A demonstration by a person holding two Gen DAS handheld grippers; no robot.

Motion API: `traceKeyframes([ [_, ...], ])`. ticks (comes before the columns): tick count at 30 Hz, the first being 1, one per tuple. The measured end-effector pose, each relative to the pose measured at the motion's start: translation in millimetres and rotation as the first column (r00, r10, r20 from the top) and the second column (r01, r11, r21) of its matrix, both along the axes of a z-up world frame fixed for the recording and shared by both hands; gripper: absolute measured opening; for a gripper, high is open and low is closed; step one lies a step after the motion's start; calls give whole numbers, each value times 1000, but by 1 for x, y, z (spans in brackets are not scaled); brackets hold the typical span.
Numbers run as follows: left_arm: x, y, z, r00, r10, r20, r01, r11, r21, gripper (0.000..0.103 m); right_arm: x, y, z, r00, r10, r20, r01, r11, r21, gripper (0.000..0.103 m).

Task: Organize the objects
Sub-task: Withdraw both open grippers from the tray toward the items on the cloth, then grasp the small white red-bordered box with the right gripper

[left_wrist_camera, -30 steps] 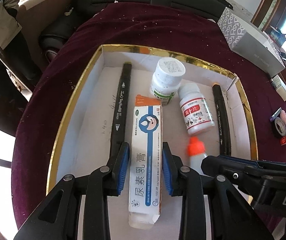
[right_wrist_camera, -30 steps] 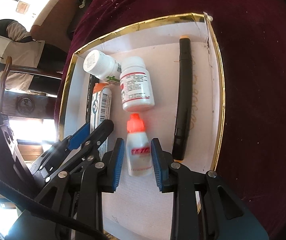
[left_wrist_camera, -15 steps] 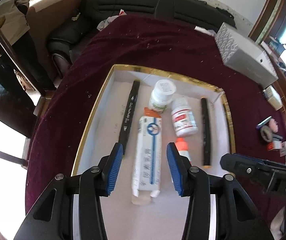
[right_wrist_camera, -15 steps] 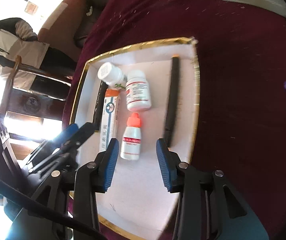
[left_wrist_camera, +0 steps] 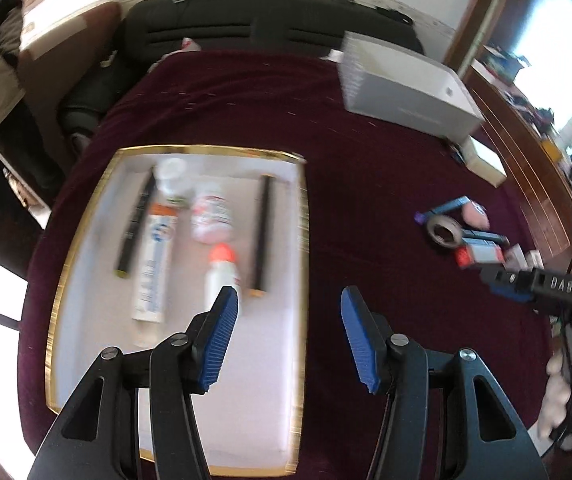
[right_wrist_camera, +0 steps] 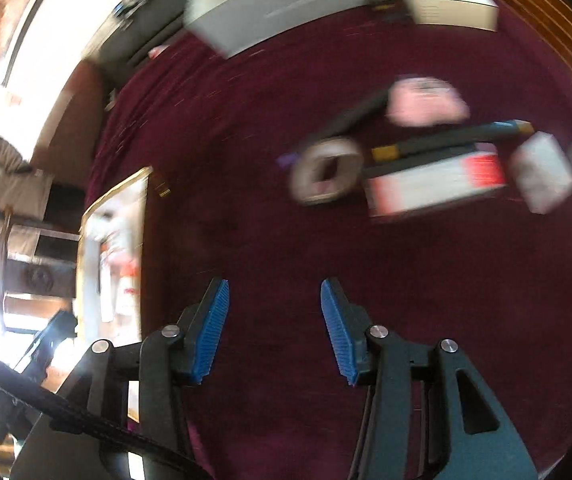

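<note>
Left wrist: left gripper (left_wrist_camera: pixel 289 304) spread, jaws just opening, nothing between — over the gold-rimmed tray's (left_wrist_camera: pixel 303 216) right edge; dropper bottle (left_wrist_camera: pixel 222 276) lies inside. Right wrist: right gripper (right_wrist_camera: pixel 274 300) spread, just opening, empty — over the counter's maroon cloth (right_wrist_camera: pixel 270 236); tape roll (right_wrist_camera: pixel 325 176) beyond.

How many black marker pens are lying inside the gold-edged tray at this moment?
2. One black marker lies at the left, beside the long tube box; the other black marker lies at the right, near the tray wall. None seems hidden.

right wrist view smeared: tape roll (right_wrist_camera: pixel 325 176), red-white box (right_wrist_camera: pixel 437 184) labels unreadable; tray (right_wrist_camera: pixel 86 220) cut at left.
</note>
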State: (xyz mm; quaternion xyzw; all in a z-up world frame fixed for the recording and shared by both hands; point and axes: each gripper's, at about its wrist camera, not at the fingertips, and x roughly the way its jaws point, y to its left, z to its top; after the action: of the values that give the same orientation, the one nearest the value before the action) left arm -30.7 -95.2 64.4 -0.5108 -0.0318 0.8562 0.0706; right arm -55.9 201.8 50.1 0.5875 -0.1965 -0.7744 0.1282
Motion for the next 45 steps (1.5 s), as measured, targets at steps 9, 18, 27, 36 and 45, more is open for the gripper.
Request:
traceKeyframes([
  [9, 18, 76, -5, 997, -70, 28, 71, 997, -20, 48, 11, 98, 3, 996, -80, -27, 81, 996, 38, 57],
  [18, 38, 105, -41, 991, -72, 115, 74, 997, -12, 48, 10, 131, -3, 995, -97, -14, 97, 994, 40, 57],
  [27, 61, 110, -71, 983, -69, 172, 69, 998, 4, 48, -44, 118, -5, 998, -59, -17, 59, 997, 56, 58],
  [36, 67, 90, -76, 979, -22, 201, 17, 999, 30, 48, -85, 99, -49, 997, -64, 45, 59, 992, 112, 58],
  [45, 61, 77, -75, 979, 3, 203, -20, 997, 78, 48, -29, 14, -50, 930, 333, 154, -306, 935, -178, 58],
])
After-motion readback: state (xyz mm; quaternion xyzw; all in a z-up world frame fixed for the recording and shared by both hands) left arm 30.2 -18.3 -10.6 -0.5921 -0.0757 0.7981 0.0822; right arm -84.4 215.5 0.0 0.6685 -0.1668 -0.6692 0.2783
